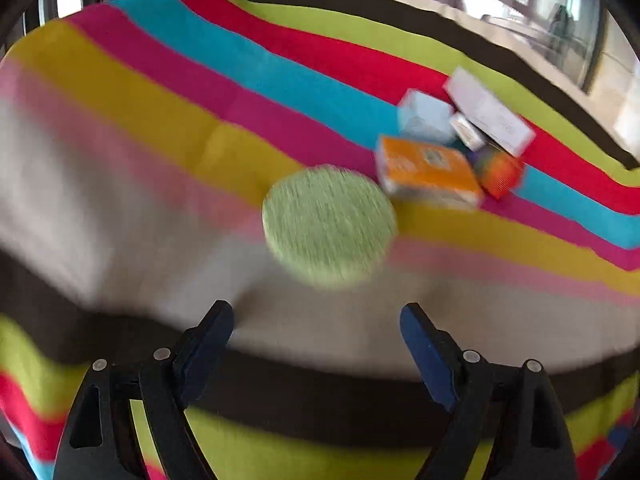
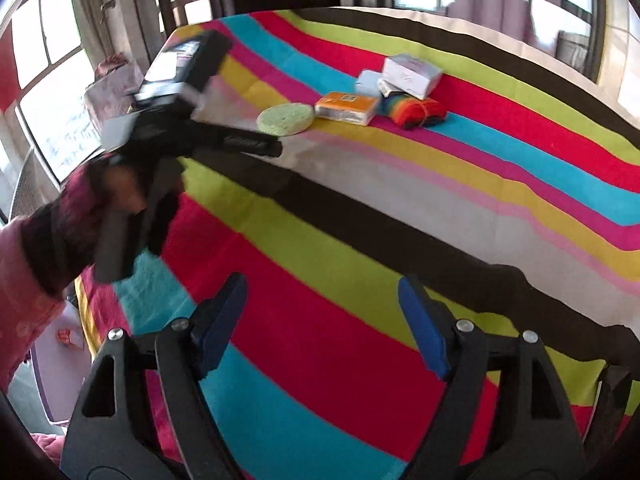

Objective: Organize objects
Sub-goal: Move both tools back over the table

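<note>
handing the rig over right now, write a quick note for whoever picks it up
Left gripper: open, nothing between the fingers, pointed down at the striped cloth just short of the green round pad.
Right gripper: open and empty, over the near part of the cloth, well back from the items.
Items: the pad, orange box, rainbow bundle, pale blue box and white box sit clustered together at the far side; the white box leans on its neighbours.
Done: things are gathered in one group.
Left: cannot tell if more sorting is wanted; nothing is in hand.
</note>
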The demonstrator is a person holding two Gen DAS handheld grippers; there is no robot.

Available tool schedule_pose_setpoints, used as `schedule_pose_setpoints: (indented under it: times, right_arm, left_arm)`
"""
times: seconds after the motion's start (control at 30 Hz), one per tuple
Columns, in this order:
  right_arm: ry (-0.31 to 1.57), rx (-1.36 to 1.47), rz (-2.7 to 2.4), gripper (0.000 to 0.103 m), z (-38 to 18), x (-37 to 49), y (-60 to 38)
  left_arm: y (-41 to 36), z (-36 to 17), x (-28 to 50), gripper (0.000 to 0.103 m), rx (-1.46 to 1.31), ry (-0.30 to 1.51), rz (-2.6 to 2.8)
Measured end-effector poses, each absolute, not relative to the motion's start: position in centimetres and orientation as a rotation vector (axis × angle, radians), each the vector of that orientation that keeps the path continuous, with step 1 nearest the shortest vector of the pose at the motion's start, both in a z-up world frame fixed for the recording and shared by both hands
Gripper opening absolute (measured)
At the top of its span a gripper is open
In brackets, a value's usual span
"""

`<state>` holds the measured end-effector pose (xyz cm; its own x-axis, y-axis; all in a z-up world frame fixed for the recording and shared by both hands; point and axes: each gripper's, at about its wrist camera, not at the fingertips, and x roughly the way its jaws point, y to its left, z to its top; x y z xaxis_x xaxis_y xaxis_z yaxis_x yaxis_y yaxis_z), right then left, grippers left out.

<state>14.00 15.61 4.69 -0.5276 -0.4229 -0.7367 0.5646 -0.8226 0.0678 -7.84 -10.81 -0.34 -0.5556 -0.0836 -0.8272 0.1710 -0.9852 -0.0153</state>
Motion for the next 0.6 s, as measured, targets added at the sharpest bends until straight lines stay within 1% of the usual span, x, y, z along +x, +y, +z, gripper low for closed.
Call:
schedule_pose_setpoints:
  times: [0.1, 0.2, 0.27, 0.3, 0.4, 0.47, 0.53, 0.6]
  right_arm:
    - [0.198, 1.07, -2.321, 0.082, 4.5, 13.1, 16.1]
    - [0.2, 1.086, -2.313, 0.082, 4.0, 12.2, 16.0]
    - [0.202, 1.097, -2.304, 0.082, 3.7, 11.5, 15.9]
    - [0.214, 1.098, -2.304, 0.082, 3.6, 11.0, 15.8]
    - [0.258, 1.096, -2.306, 0.082, 3.5, 8.7, 15.3]
    - [0.26, 1.123, -2.321, 0.083, 3.2, 6.3, 15.4]
    - [0.21, 1.155, -2.342, 0.083, 2.8, 3.6, 15.6]
    - [0.15, 1.201, -2.37, 0.083, 2.5, 0.6, 15.5]
  left_arm:
    - [-10.7, -0.4, -10.7, 0.087, 1.427, 0.109, -2.647]
    - [-10.6, -0.5, -12.3, 0.09, 1.429, 0.106, -2.643]
    - [-10.6, -0.5, -12.3, 0.087, 1.401, 0.105, -2.664]
    - [-10.5, -0.5, -11.7, 0.082, 1.358, 0.097, -2.691]
    - [-10.1, 0.0, -9.0, 0.081, 1.31, 0.115, -2.746]
    - [-9.4, 0.2, -6.5, 0.081, 1.287, 0.079, -2.767]
    - [-9.1, -0.2, -4.4, 0.082, 1.297, 0.074, -2.771]
    - [-9.6, -0.3, -3.2, 0.082, 1.295, 0.13, -2.768]
